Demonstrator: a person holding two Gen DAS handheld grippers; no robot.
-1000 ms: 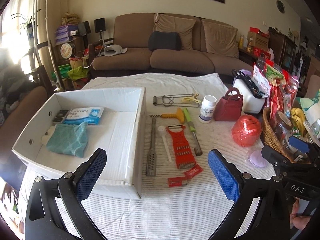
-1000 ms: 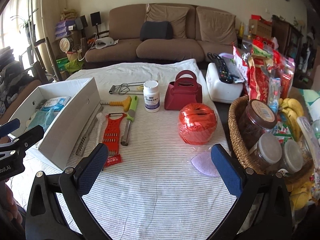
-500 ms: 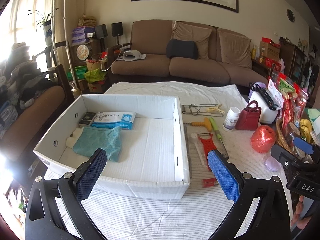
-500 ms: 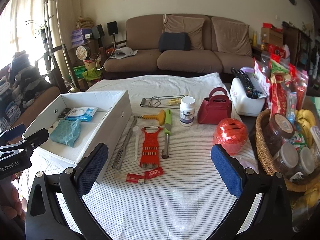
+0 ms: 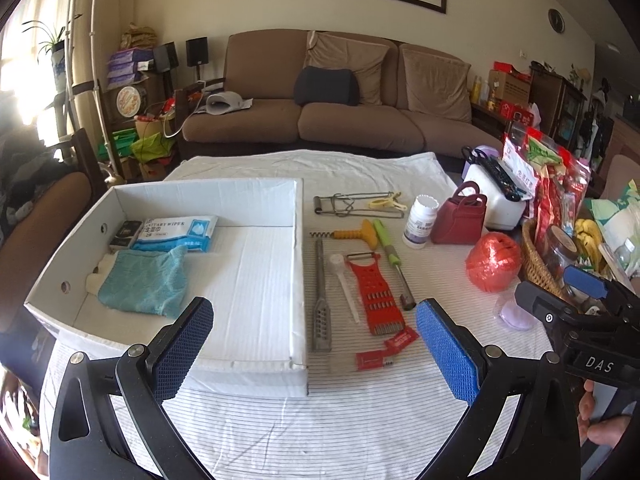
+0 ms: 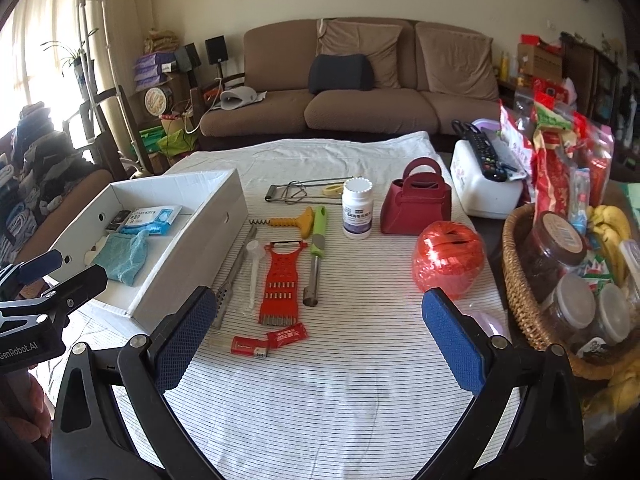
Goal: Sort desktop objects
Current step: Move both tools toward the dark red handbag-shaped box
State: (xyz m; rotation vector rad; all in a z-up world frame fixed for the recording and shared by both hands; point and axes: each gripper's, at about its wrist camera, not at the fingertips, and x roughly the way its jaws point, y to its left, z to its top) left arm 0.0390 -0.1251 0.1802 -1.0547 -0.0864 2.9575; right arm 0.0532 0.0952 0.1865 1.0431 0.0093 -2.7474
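The desk (image 5: 360, 420), under a white cloth with thin dark stripes, spreads ahead of both tools. Ahead and to the left of the left tool (image 5: 314, 344) sits a white box (image 5: 298, 264); in its far left corner lie a pack printed "SANITARY WIPES" (image 5: 176, 233), a blue towel (image 5: 146, 280) nearer the tool, and a small black case (image 5: 125, 234) beside the pack.

To the far right of the right tool (image 6: 314, 338) stands a wicker basket (image 6: 516, 280) of jars, with bananas (image 6: 608, 232) behind. Ahead and slightly right of that tool sit a ball of red string (image 6: 448, 258), a dark red bag (image 6: 416, 208) and a white bottle (image 6: 358, 208) whose label is too small to read.

Straight ahead of it lie a red grater (image 6: 282, 284), a green-handled corer (image 6: 318, 256), a metal grater bar (image 6: 236, 276) touching the box wall, a white spoon (image 6: 253, 272), a yellow corkscrew (image 6: 288, 222), and, nearest, two red packets (image 6: 270, 342) with unreadable print.

Both tools hover level above the near desk edge, fingers spread wide, holding nothing. The left tool's body reads "GenRobot.AI" in part; the right one's reads "DAS".
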